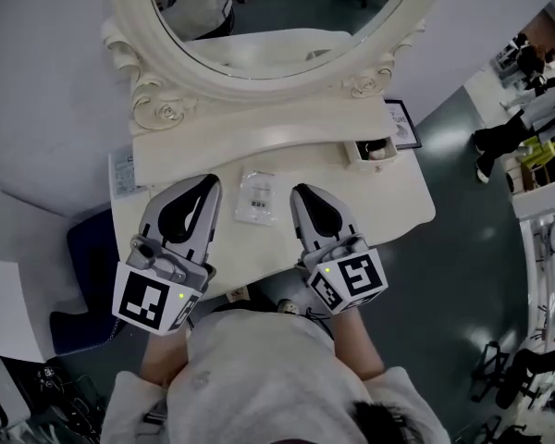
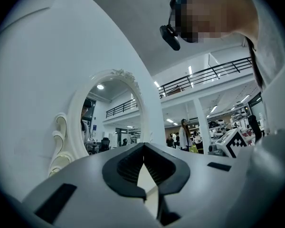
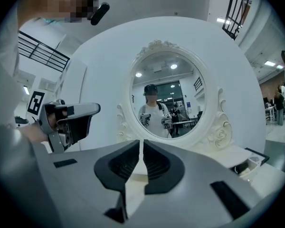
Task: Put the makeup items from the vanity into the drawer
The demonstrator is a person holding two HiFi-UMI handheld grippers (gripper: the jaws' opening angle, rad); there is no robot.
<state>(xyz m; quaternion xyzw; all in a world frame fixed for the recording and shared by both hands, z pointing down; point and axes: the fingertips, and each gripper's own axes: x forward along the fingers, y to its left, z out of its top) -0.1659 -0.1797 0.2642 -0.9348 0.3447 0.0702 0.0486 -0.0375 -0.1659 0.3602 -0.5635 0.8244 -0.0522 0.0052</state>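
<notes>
Makeup packet (image 1: pixel 255 197) lay on the vanity top (image 1: pixel 398 206) between the left gripper (image 1: pixel 207 183) and right gripper (image 1: pixel 302 191), both closed and empty. The open drawer (image 1: pixel 368 152) sat at the packet's two o'clock.

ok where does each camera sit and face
Head view: on the person's head, steeply down on the white vanity top, grey left gripper, grey right gripper, own shoulders.
Left gripper view: on the left gripper, along its shut jaws past the oval white-framed mirror; person's torso at right.
Right gripper view: on the right gripper, facing that mirror squarely; left gripper at left.
Shared: all three show the mirror.
</notes>
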